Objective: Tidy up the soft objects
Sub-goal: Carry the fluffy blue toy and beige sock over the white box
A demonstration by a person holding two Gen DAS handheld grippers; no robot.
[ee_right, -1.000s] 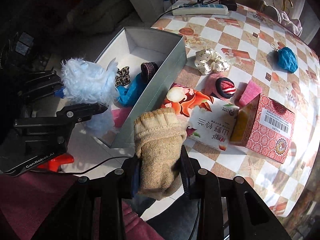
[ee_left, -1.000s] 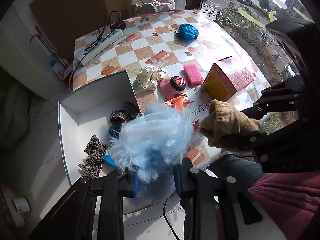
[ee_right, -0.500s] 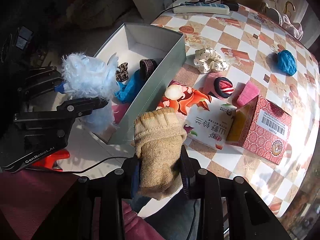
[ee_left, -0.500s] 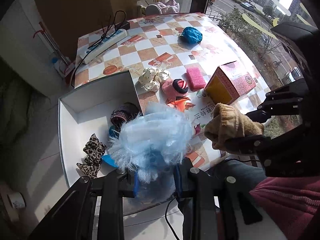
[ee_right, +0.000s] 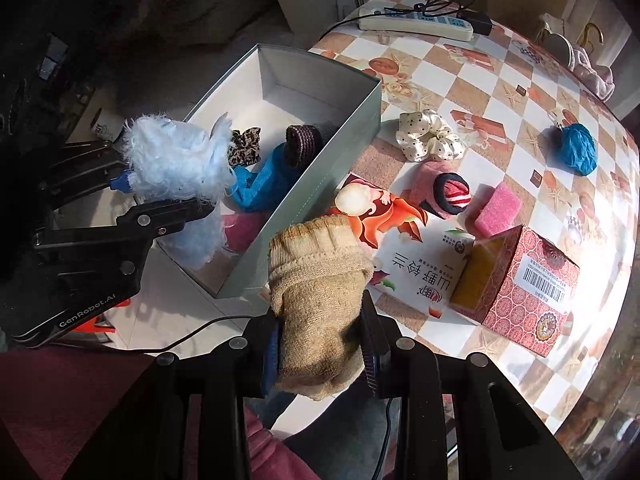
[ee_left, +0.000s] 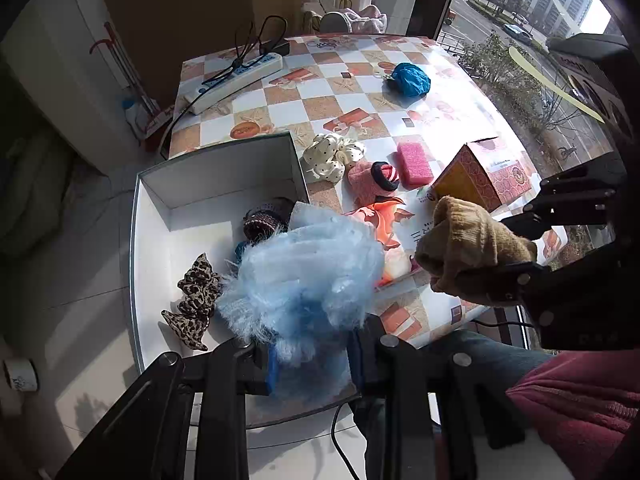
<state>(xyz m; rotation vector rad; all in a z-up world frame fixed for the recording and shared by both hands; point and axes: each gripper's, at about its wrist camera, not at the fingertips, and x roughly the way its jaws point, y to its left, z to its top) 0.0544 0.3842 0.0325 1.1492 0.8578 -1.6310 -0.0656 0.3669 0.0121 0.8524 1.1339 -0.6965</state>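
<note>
Left hand-held gripper angled steeply down, jaws clamped on something, right hand-held gripper likewise

A fluffy pale-blue sock hangs over the box (open, grey); a tan sock hangs just beside it.

Both wrist views look steeply down, close; share box, table.
</note>
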